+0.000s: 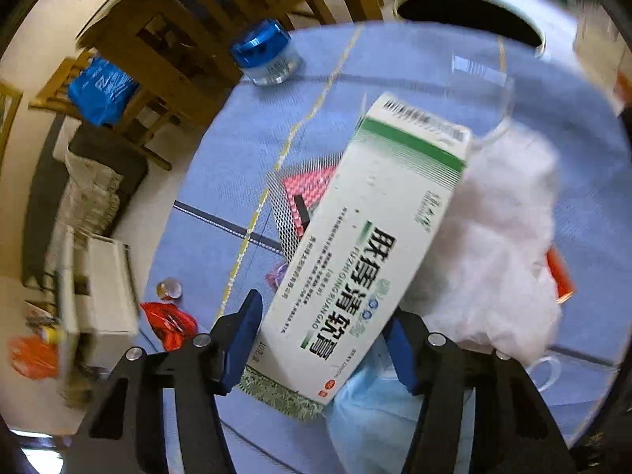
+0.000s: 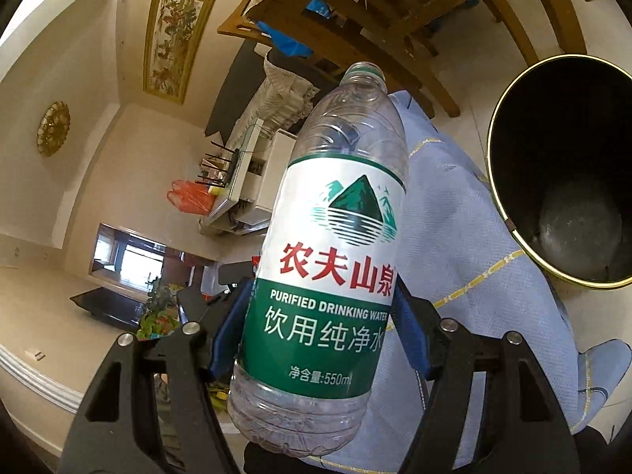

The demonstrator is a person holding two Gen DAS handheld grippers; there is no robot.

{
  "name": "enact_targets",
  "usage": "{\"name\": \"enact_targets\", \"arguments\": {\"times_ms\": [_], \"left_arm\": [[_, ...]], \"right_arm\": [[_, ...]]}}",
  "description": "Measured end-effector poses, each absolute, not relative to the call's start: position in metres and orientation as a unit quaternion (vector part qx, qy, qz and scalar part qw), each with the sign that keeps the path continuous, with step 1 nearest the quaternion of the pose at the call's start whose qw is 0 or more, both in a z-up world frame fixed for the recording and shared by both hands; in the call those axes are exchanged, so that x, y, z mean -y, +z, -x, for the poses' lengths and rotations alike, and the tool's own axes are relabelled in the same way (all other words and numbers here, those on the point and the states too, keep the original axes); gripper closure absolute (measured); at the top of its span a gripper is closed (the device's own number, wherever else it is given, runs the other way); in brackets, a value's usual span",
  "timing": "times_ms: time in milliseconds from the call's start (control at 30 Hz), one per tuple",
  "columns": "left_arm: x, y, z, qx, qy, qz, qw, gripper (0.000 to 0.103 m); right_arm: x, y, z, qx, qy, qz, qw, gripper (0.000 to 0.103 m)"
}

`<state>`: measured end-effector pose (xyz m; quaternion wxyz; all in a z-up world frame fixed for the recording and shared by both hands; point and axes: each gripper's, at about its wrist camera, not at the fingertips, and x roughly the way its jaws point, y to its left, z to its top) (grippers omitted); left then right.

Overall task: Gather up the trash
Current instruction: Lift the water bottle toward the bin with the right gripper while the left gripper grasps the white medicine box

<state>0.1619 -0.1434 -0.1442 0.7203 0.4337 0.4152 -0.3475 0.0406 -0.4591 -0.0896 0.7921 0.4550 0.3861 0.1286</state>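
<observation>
Lettering dominated: our right tool (image 2: 320, 328) clamped an empty bottle (image 2: 331, 245) at frame centre, reading "PURIFIED DRINKING WATER", "550ml". Our left tool (image 1: 322, 339) gripped a white-green carton (image 1: 363, 245) marked "FUZHIQING RUANGAO". Bin (image 2: 561, 170) upper right.

At your twelve o'clock in the left wrist view, wooden chairs (image 1: 221, 35) crowd the edge of the blue tablecloth (image 1: 395, 63). A blue plastic bag (image 1: 100, 91) hangs on one chair at ten o'clock. A white cabinet (image 1: 102, 288) stands at eight o'clock, blurred. In the right wrist view you see a gold-framed painting (image 2: 175, 41) at eleven o'clock and a round gold wall ornament (image 2: 53, 128) at ten o'clock. An orange bag (image 2: 189, 195) lies beside the white shelf unit (image 2: 252, 173) near centre. A potted plant (image 2: 158, 310) sits at eight o'clock.
</observation>
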Motion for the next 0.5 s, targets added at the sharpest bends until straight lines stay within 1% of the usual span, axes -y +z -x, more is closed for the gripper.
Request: {"name": "enact_targets", "arguments": {"times_ms": [200,333,400,500], "left_arm": [[0.116,-0.096,-0.159,-0.41,-0.376,-0.275,0.784,0.047],[0.103,-0.081,-0.166,-0.4,-0.342,-0.209,0.824,0.046],[0.096,-0.075,-0.177,-0.399,-0.326,-0.171,0.84,0.048],[0.087,-0.059,-0.185,-0.399,-0.317,-0.108,0.854,0.053]], "right_arm": [[0.457,-0.096,-0.039,-0.388,0.134,-0.46,0.787,0.035],[0.46,-0.1,-0.039,-0.386,0.133,-0.467,0.784,0.035],[0.461,-0.1,-0.037,-0.385,0.133,-0.468,0.784,0.035],[0.469,-0.098,-0.033,-0.377,0.125,-0.464,0.792,0.035]]}}
